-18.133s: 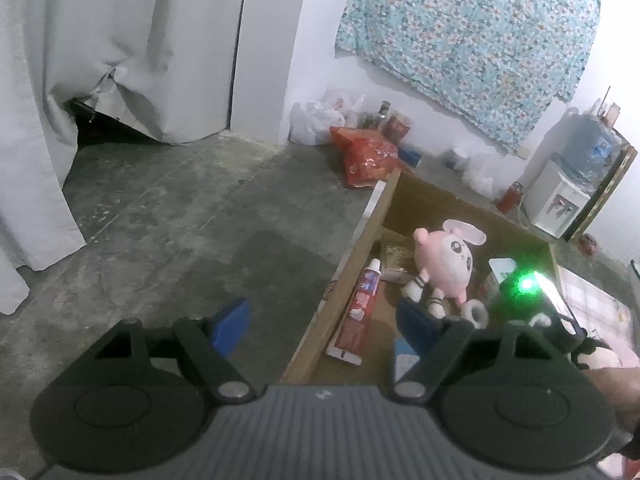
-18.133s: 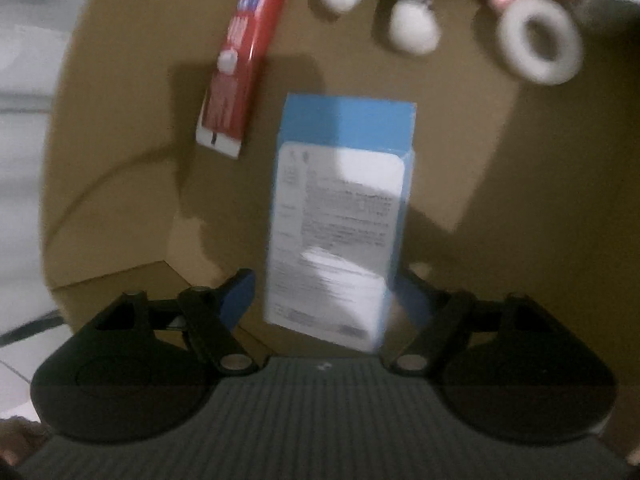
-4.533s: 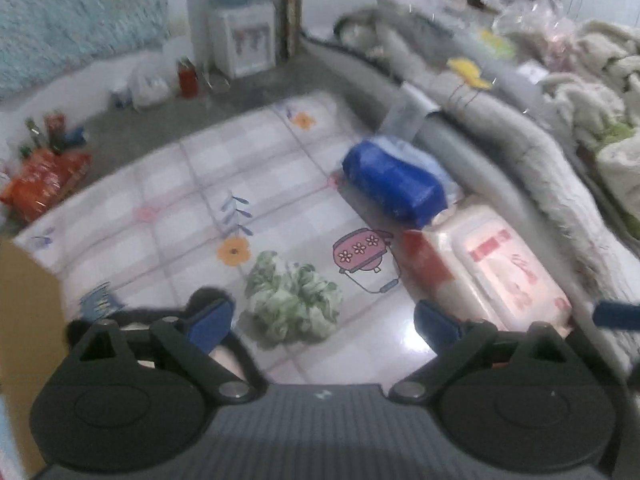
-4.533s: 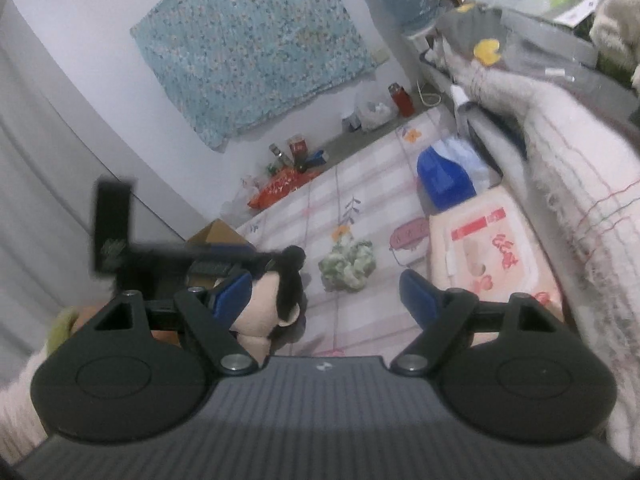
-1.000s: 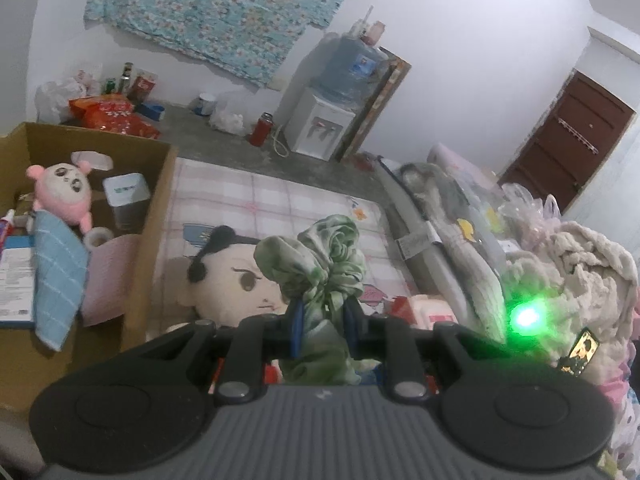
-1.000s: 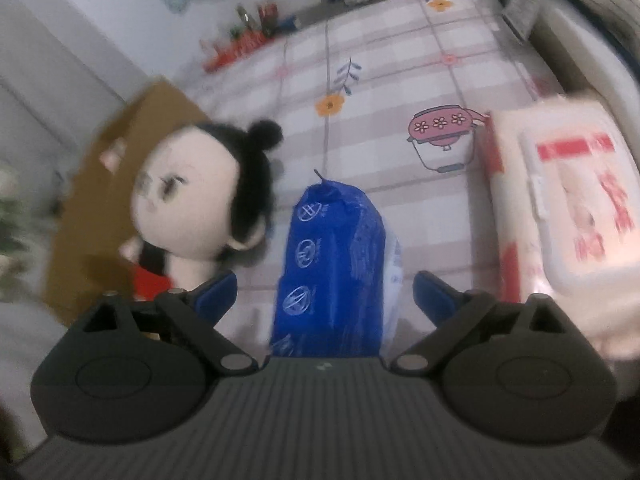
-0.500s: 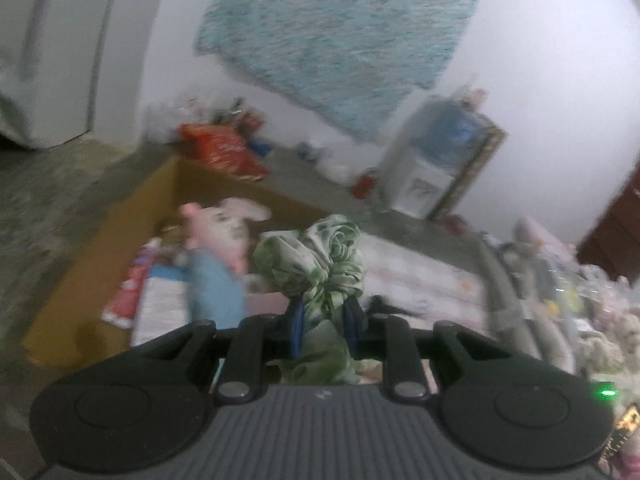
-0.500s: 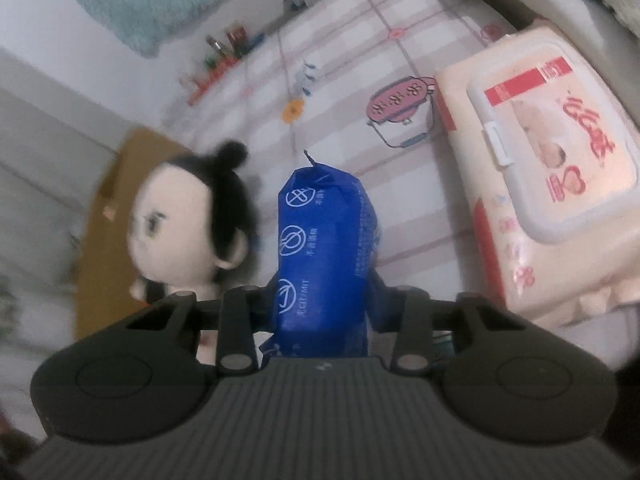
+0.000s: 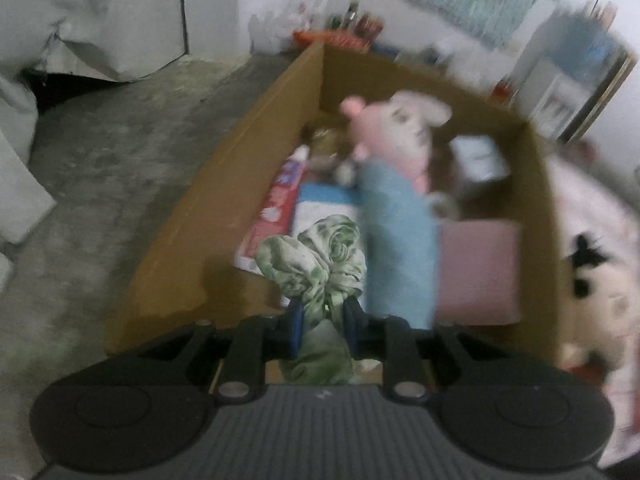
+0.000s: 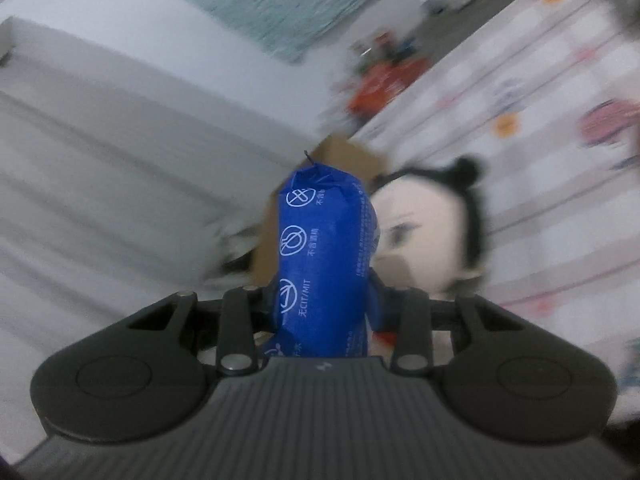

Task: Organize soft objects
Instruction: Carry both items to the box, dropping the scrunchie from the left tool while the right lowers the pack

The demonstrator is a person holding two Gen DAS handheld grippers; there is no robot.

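Observation:
My left gripper (image 9: 322, 320) is shut on a green-and-white scrunchie (image 9: 316, 264) and holds it above the near end of an open cardboard box (image 9: 224, 160). In the box lie a pink plush (image 9: 396, 128), a blue towel (image 9: 400, 248), a pink cloth (image 9: 480, 268) and a toothpaste box (image 9: 280, 196). My right gripper (image 10: 326, 300) is shut on a blue tissue pack (image 10: 324, 248) and holds it in the air. A black-haired doll (image 10: 432, 232) lies behind it on the checked mat; it also shows in the left wrist view (image 9: 600, 292), right of the box.
Grey concrete floor (image 9: 100, 168) lies left of the box, with white curtains (image 9: 88, 20) behind. A water dispenser (image 9: 560, 80) and bags (image 9: 340, 36) stand along the far wall. The checked mat (image 10: 560, 80) spreads right of the doll.
My left gripper has swung over the box with the scrunchie. My right gripper has lifted the blue pack off the mat and turned toward the box and curtain.

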